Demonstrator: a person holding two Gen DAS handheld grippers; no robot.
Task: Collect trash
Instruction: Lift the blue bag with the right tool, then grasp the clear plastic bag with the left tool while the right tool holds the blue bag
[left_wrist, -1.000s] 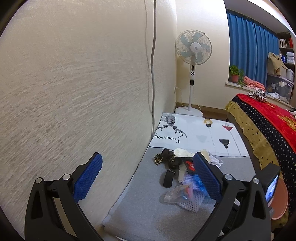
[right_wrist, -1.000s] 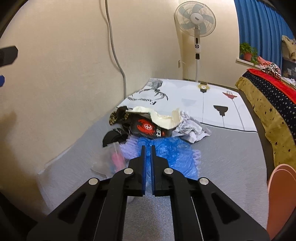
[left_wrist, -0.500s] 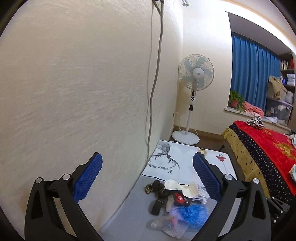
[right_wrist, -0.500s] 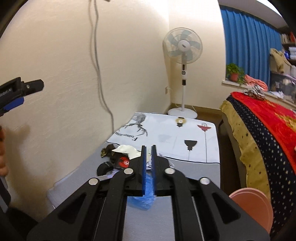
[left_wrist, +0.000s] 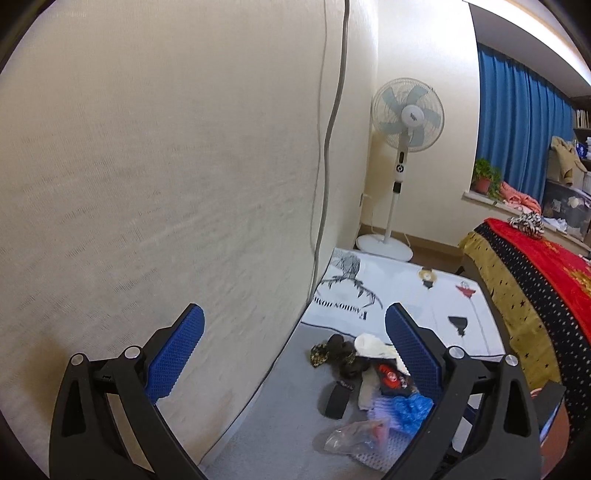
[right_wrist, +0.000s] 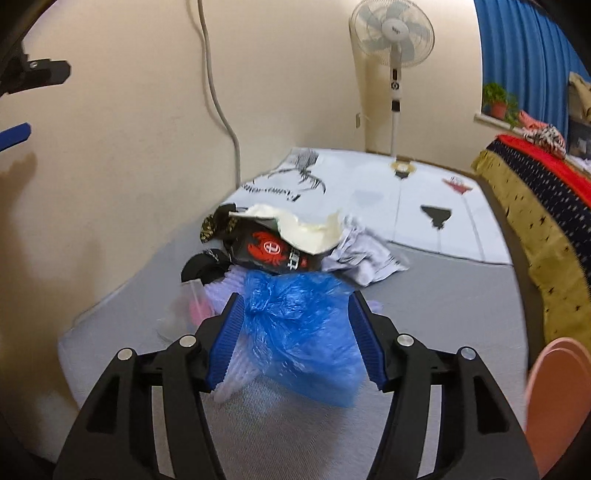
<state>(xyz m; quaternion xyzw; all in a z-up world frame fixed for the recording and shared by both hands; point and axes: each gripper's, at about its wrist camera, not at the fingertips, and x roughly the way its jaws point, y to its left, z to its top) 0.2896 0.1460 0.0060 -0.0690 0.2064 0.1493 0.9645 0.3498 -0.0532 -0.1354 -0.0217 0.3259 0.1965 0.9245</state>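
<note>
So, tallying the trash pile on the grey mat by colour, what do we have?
Blue: 1, blue plastic bag
Black and red: 1, snack wrapper
Cream: 1, torn foam piece
Clear: 1, clear plastic bag
White: 1, crumpled paper
Total: 5

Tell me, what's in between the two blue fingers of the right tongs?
In the right wrist view, a crumpled blue plastic bag sits between the opening right tongs, atop the white foam netting.

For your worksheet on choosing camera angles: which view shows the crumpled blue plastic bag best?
The right wrist view: the blue plastic bag fills the foreground between the opening right gripper pads. In the left wrist view it is small, partly hidden behind a finger.
</note>
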